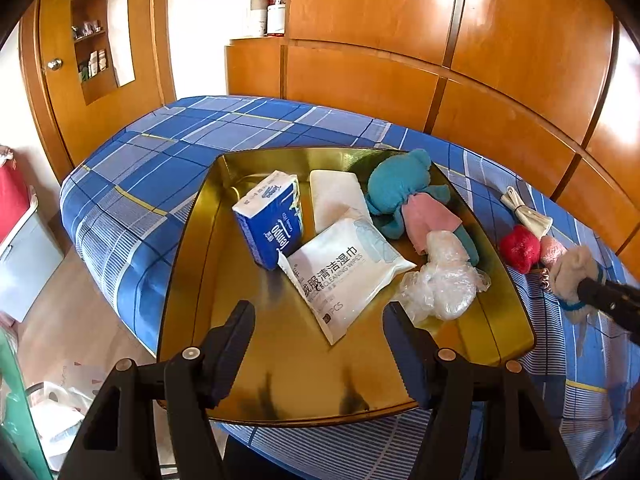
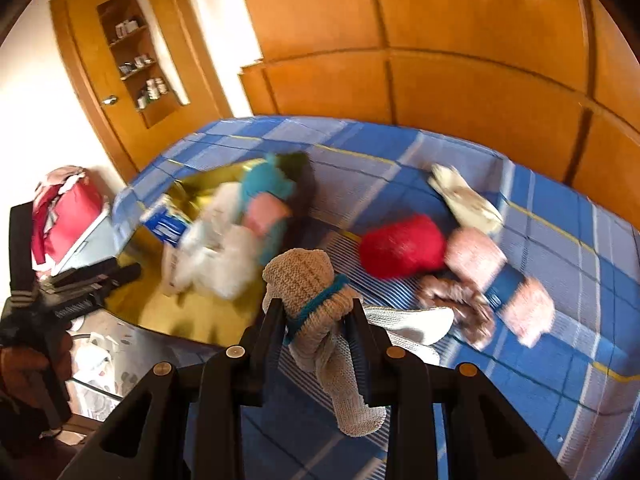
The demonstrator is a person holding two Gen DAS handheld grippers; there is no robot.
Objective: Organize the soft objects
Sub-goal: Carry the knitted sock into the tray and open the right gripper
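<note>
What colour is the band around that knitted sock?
Teal blue, on the beige knitted sock; clearest in the right wrist view.

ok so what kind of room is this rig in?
Probably a bedroom at home. A bed with a blue plaid sheet holds the gold tray, wooden wardrobe panels run behind it, and a wooden door with a knob stands at left.

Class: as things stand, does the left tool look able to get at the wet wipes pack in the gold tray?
Probably yes: the left tool is open and empty, just short of the wet wipes pack, which lies uncovered in the gold tray.
</note>
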